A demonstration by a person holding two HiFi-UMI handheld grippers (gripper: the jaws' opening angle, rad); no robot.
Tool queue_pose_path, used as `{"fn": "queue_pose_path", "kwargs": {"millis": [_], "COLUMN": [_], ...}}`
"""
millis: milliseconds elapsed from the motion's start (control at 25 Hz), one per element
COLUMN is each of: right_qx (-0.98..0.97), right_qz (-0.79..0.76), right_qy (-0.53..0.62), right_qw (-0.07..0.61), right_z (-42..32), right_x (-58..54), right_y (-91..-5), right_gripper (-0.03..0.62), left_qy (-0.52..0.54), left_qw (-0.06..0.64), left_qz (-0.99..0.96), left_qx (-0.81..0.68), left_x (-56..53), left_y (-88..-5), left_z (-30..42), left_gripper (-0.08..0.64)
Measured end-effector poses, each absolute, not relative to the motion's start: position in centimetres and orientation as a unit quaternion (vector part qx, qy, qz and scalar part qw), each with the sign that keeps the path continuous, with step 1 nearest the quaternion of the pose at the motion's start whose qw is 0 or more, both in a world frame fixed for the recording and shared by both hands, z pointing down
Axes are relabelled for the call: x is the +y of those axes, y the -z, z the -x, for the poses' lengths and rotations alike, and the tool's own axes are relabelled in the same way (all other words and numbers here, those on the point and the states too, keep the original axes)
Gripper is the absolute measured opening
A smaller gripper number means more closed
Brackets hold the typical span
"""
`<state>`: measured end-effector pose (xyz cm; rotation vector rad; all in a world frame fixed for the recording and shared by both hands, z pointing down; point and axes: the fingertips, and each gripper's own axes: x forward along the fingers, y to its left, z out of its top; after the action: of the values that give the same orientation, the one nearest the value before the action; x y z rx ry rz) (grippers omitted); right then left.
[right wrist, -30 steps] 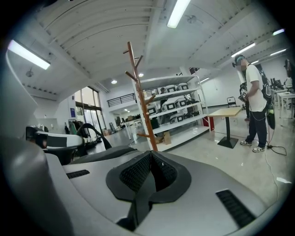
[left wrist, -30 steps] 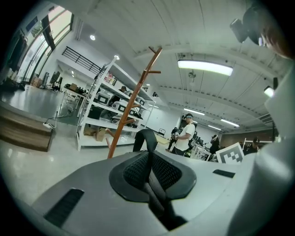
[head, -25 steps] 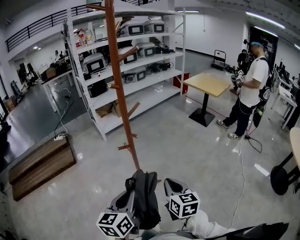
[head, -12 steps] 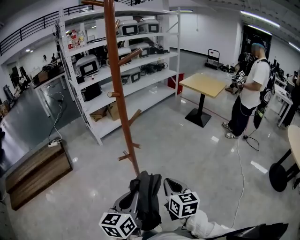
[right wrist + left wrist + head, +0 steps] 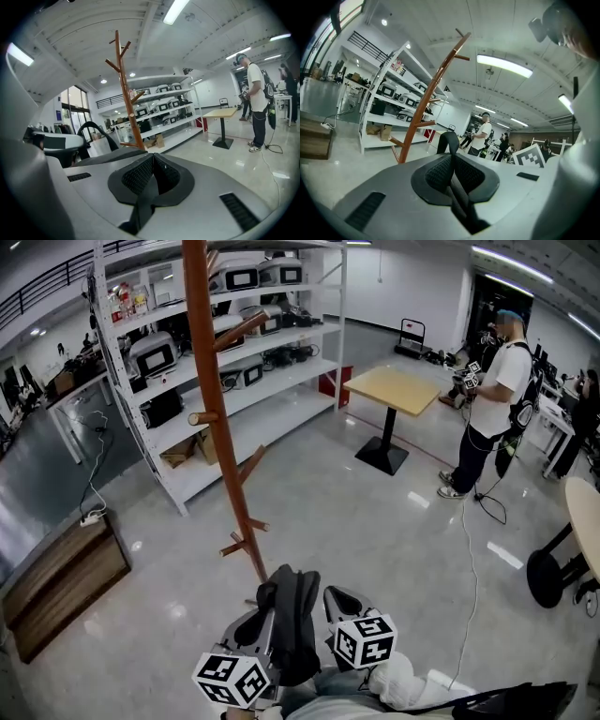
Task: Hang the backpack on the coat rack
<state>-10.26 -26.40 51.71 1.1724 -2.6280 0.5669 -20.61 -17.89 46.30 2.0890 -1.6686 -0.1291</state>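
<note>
A tall brown wooden coat rack (image 5: 217,427) with short pegs stands on the floor just beyond my grippers. The black backpack (image 5: 292,620) hangs between them at the bottom of the head view. My left gripper (image 5: 262,620) is shut on a black backpack strap (image 5: 451,143) that loops up past its jaws. My right gripper (image 5: 339,604) is shut on another black strap (image 5: 141,204) that runs down between its pads. Seen from the left gripper (image 5: 452,169), the coat rack (image 5: 427,105) leans at left. From the right gripper (image 5: 152,172), the coat rack (image 5: 125,93) rises straight ahead.
White shelving (image 5: 246,348) with boxes and devices stands behind the rack. A square wooden table (image 5: 394,390) and a person (image 5: 489,413) holding grippers are at the right. A low wooden bench (image 5: 58,585) lies at left, a round table base (image 5: 548,576) at right, with a cable (image 5: 467,549) on the floor.
Both grippers have moved with the backpack closer to the coat rack, whose pole now looks larger and further left in the head view. Both grips are unchanged.
</note>
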Motion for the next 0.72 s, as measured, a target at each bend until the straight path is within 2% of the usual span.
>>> {"fn": "queue_pose_path", "kwargs": {"millis": [720], "right_qx": [-0.881], "right_qz": [-0.418], "right_qy": [-0.207], "right_qw": [0.081], "right_z": [8.8], "right_x": [-29.4], "right_y": [-51.0], "right_gripper": [0.012], "left_qy": [0.008], "left_qw": [0.191], "left_qz": [-0.809], "left_qx": [-0.556], "left_x": [-23.4], "left_y": [-43.1], "left_z": [20.1], "left_gripper": [0.018]}}
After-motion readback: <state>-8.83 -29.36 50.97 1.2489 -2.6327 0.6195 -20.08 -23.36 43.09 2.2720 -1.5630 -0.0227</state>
